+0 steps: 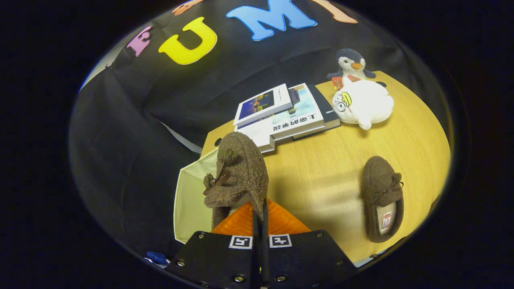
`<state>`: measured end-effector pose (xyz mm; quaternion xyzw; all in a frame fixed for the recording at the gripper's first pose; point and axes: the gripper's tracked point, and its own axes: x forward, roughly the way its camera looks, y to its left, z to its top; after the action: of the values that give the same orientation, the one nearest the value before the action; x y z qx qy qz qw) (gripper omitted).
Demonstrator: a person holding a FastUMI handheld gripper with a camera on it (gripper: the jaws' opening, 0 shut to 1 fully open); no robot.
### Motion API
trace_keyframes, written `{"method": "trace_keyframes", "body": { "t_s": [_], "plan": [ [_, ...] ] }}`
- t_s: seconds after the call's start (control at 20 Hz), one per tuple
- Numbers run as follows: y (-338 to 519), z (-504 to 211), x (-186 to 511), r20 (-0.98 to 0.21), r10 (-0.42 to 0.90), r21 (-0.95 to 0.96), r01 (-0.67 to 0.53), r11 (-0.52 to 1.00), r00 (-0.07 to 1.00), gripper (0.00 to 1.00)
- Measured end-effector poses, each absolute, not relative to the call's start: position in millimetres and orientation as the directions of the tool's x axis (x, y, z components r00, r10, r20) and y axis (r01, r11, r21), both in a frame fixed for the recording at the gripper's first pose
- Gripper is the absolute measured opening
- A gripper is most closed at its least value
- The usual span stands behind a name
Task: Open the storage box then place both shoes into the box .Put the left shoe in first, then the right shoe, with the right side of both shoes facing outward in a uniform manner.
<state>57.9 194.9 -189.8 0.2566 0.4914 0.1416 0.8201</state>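
My gripper (259,212) is shut on a brown fuzzy slipper (237,174), pinching its side wall between the orange fingers (281,220). The slipper hangs on its side in the air, bow facing left, toe pointing away from me. It hovers over the right edge of the pale cream storage box (192,200), whose open inside shows below and left of the fingers. A second brown slipper (383,198) lies flat on the wooden table (321,176) to the right, toe away from me, opening up.
A stack of books (281,114) lies beyond the held slipper at the table's back. A white plush toy (361,104) and a penguin plush (351,64) sit at the back right. The table's left edge runs beside the box.
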Motion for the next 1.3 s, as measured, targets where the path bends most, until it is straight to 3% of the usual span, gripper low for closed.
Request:
{"method": "trace_keyframes", "body": {
  "t_s": [0.5,0.95,1.3],
  "plan": [
    [279,-164,73,-0.684,0.551,0.604,-0.051,0.795,0.479,0.01],
    [356,-208,54,-0.728,0.561,0.582,-0.076,0.810,0.394,0.01],
    [388,-248,37,-0.786,0.512,0.536,-0.030,0.844,0.347,0.01]
  ]
}}
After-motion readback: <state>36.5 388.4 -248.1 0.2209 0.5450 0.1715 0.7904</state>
